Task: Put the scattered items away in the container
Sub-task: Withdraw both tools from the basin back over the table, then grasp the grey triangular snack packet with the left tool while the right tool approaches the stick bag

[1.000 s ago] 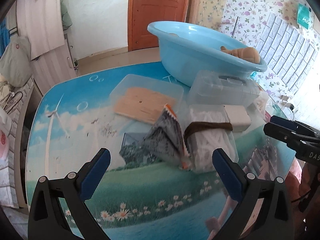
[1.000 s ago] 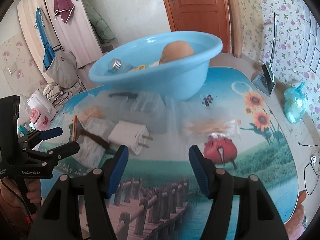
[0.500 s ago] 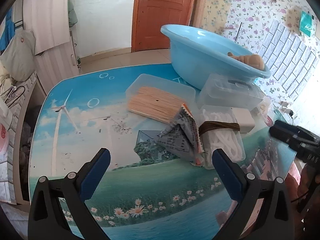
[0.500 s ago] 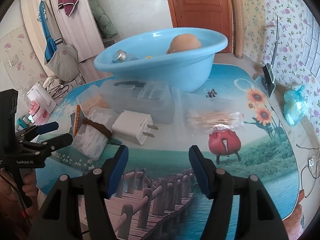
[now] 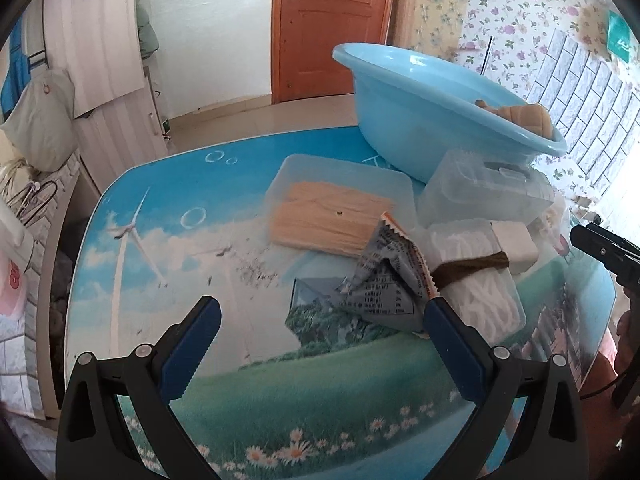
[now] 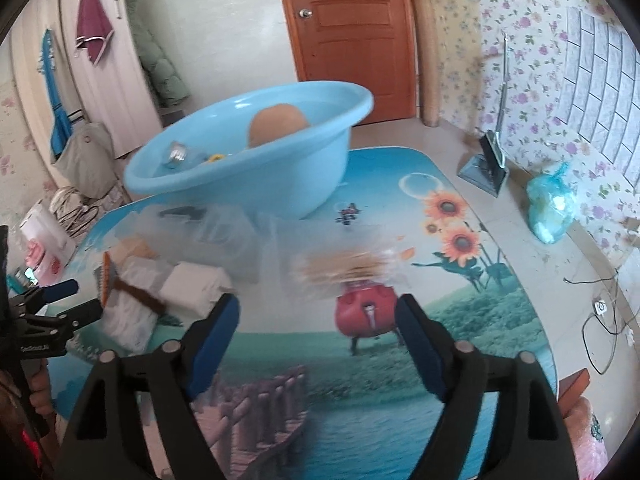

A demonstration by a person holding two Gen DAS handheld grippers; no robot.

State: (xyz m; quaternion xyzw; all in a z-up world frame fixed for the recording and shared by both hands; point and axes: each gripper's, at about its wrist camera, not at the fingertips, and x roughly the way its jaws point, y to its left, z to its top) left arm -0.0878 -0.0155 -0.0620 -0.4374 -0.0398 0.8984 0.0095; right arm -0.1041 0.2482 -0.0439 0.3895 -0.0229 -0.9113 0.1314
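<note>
A light blue basin (image 5: 432, 120) stands at the table's far side and holds a brown bread-like item (image 5: 520, 116); it also shows in the right wrist view (image 6: 256, 160). In front lie a clear box of wooden sticks (image 5: 332, 216), a clear lidded case (image 5: 484, 192), a box of white cotton swabs (image 5: 480, 288) with a brown band, a white charger (image 5: 516, 240) and a grey printed packet (image 5: 384, 292). My left gripper (image 5: 320, 332) is open and empty, just short of the packet. My right gripper (image 6: 318, 328) is open and empty, near a clear bag of sticks (image 6: 344, 268).
The table (image 5: 160, 264) carries a printed landscape cover. A wooden door (image 6: 352, 40) is behind. A dustpan (image 6: 486, 160) and a blue plastic bag (image 6: 552, 208) sit on the floor to the right. Cables (image 6: 600, 320) lie beside the table.
Both grippers have drawn back and shifted; in the left view the items slid rightwards, in the right view the basin and items moved further off. Both jaws stay open.
</note>
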